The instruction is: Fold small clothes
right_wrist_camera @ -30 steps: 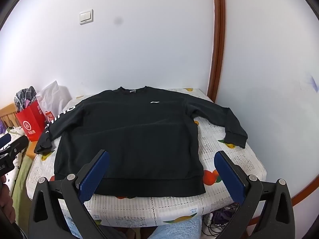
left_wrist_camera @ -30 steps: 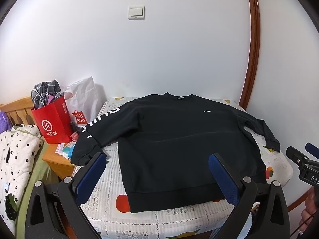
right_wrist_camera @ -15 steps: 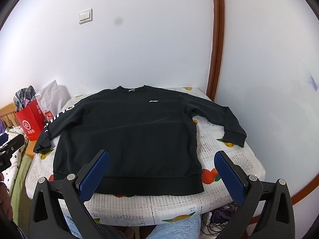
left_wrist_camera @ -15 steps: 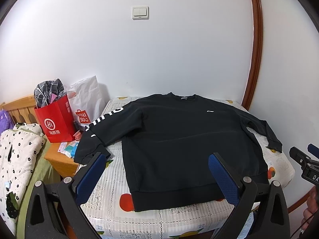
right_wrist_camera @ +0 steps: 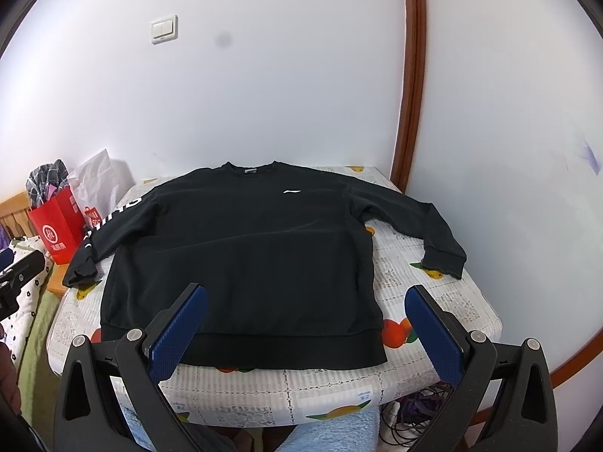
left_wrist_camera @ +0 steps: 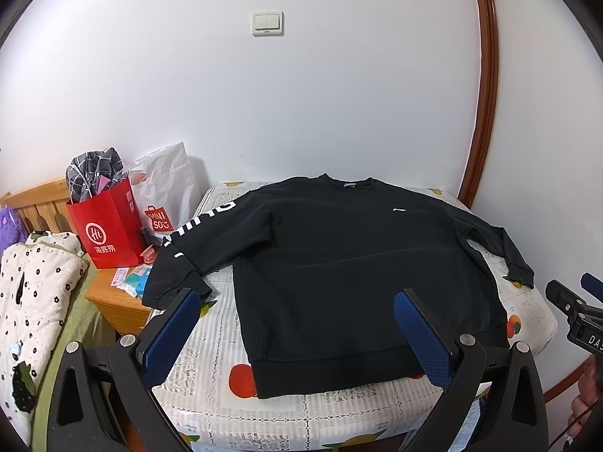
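Observation:
A black sweatshirt (left_wrist_camera: 339, 263) (right_wrist_camera: 245, 248) lies flat and face up on a table with a fruit-print cloth (left_wrist_camera: 211, 346) (right_wrist_camera: 426, 301), collar toward the wall. Its left sleeve, with white letters, hangs over the table's left edge; its right sleeve reaches the right edge. My left gripper (left_wrist_camera: 297, 335) hovers open before the hem, nothing between its blue pads. My right gripper (right_wrist_camera: 305, 331) is open too, held in front of the hem's right half. The right gripper's tip (left_wrist_camera: 573, 305) shows at the right edge of the left wrist view.
A red paper bag (left_wrist_camera: 109, 222) stuffed with checked cloth and a white shopping bag (left_wrist_camera: 166, 192) stand on a wooden nightstand (left_wrist_camera: 117, 301) left of the table. A spotted quilt (left_wrist_camera: 30, 293) lies further left. White wall behind; brown trim (right_wrist_camera: 410, 75) at right. Cables (right_wrist_camera: 414, 410) lie under the table.
Both grippers have drifted slightly, so the sweatshirt sits a little further right and higher in the left wrist view. The garment itself has not moved, and both stay open.

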Action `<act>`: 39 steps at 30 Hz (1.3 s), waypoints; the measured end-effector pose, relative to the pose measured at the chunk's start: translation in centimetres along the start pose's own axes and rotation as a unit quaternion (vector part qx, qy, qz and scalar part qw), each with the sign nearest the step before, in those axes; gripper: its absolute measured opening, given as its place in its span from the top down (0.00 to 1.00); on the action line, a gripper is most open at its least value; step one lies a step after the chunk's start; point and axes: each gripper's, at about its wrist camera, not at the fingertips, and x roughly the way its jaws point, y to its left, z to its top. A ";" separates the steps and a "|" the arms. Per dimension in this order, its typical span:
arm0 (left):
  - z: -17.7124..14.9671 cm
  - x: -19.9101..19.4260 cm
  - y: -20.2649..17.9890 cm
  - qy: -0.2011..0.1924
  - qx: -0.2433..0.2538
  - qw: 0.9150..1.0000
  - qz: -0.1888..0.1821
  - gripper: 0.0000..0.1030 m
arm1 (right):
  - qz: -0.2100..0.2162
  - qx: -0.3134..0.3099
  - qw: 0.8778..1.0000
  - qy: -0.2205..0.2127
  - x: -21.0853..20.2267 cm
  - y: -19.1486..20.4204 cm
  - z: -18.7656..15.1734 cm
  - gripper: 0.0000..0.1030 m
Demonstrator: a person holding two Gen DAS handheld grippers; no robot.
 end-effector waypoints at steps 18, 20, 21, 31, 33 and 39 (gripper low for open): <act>0.2 0.0 -0.5 0.005 -0.001 1.000 -0.001 0.00 | 0.002 0.001 1.000 -0.005 -0.5 0.0 -0.2 0.00; 0.2 -0.1 -0.5 0.003 0.000 1.000 -0.001 0.00 | 0.001 0.000 1.000 -0.005 -0.5 0.0 -0.2 0.00; 0.2 -0.1 -0.6 0.003 0.000 1.000 -0.002 0.00 | 0.002 -0.001 1.000 -0.006 -0.5 0.1 -0.2 0.00; 0.1 -0.2 -0.9 0.002 -0.001 1.000 -0.003 0.00 | 0.002 -0.005 1.000 -0.006 -0.6 0.1 -0.2 0.00; 0.1 -0.2 -0.9 0.002 -0.002 1.000 -0.004 0.00 | 0.002 -0.004 1.000 -0.006 -0.6 0.1 -0.2 0.00; 0.2 -0.3 -0.9 0.002 -0.001 1.000 -0.006 0.00 | 0.002 -0.003 1.000 -0.007 -0.7 0.2 -0.3 0.00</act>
